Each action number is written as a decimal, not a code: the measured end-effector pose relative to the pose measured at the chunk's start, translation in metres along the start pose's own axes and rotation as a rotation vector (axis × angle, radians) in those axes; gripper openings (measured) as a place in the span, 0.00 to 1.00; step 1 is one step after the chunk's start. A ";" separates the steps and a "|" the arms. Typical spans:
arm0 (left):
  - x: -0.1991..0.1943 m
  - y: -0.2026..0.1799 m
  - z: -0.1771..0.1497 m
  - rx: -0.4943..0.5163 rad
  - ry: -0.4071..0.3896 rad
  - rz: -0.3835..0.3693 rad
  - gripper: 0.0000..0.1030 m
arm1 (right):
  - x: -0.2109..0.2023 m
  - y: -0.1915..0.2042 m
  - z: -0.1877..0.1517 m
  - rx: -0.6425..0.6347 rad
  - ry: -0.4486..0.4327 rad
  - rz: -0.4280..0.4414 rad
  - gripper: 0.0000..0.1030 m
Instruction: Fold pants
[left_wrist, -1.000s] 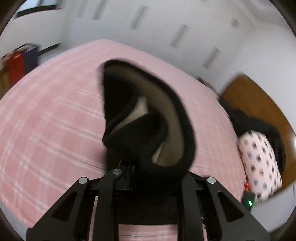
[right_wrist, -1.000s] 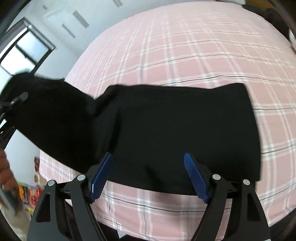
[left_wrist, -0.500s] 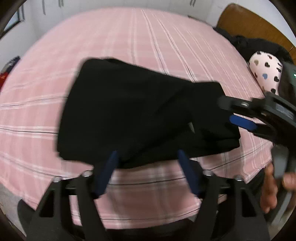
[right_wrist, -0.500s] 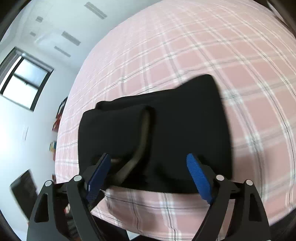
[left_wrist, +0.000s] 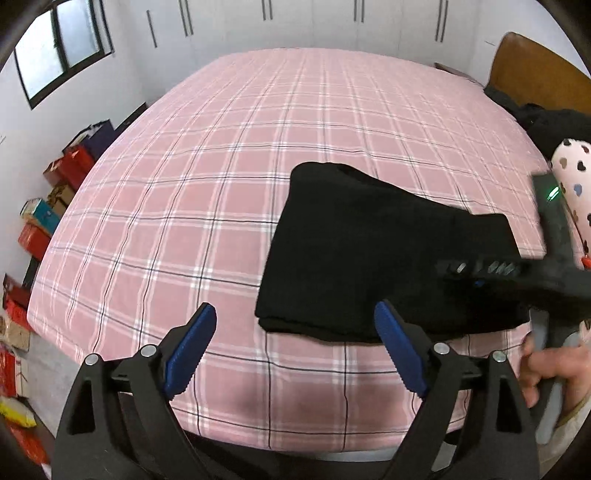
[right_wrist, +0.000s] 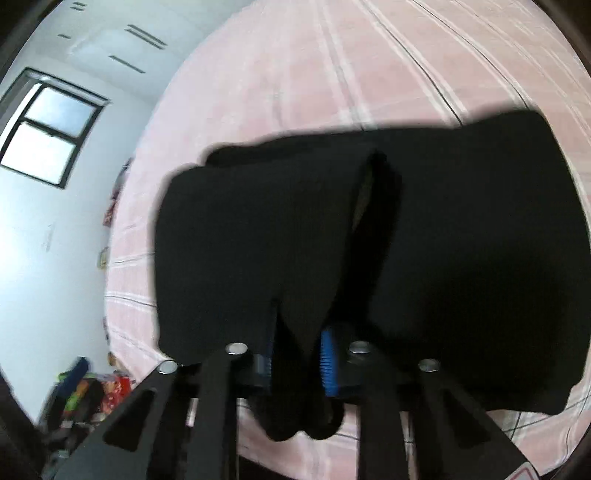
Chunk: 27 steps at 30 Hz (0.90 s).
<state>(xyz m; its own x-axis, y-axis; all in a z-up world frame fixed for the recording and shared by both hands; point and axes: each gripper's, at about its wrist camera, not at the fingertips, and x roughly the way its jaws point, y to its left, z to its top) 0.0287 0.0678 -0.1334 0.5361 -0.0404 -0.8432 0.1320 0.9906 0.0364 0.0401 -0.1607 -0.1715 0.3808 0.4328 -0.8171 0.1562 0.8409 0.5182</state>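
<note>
The black pants (left_wrist: 373, 251) lie folded on the pink plaid bed, near its front right edge. My left gripper (left_wrist: 295, 347) is open and empty, held above the bed's front edge, just left of the pants. My right gripper (right_wrist: 295, 354) is shut on a fold of the black pants (right_wrist: 258, 236) at their near edge, with cloth bunched between the blue pads (right_wrist: 327, 360). In the left wrist view the right gripper's body (left_wrist: 517, 273) and the hand holding it reach in from the right over the pants.
The pink plaid bed (left_wrist: 258, 147) fills both views. A heart-print pillow (left_wrist: 572, 173) and dark clothes (left_wrist: 546, 125) lie by the wooden headboard (left_wrist: 532, 70) at the right. Coloured boxes (left_wrist: 44, 206) line the floor at the left wall. White wardrobes stand behind.
My left gripper let go of the pants, opened and drew back to the left. My right gripper moved in and closed on the near edge of the folded pants.
</note>
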 end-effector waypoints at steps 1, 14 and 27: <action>-0.003 0.005 0.003 -0.013 -0.004 -0.005 0.83 | -0.015 0.010 0.005 -0.032 -0.035 0.004 0.15; 0.004 -0.016 0.006 -0.038 0.038 -0.073 0.85 | -0.068 -0.109 -0.001 0.107 0.008 -0.399 0.12; 0.014 -0.010 0.004 -0.031 0.053 -0.050 0.86 | -0.019 -0.068 0.018 0.066 -0.005 -0.287 0.75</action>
<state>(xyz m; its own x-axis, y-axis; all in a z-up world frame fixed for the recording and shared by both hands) 0.0385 0.0565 -0.1432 0.4843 -0.0837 -0.8709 0.1310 0.9911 -0.0224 0.0385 -0.2321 -0.1864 0.3169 0.1780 -0.9316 0.3172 0.9058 0.2810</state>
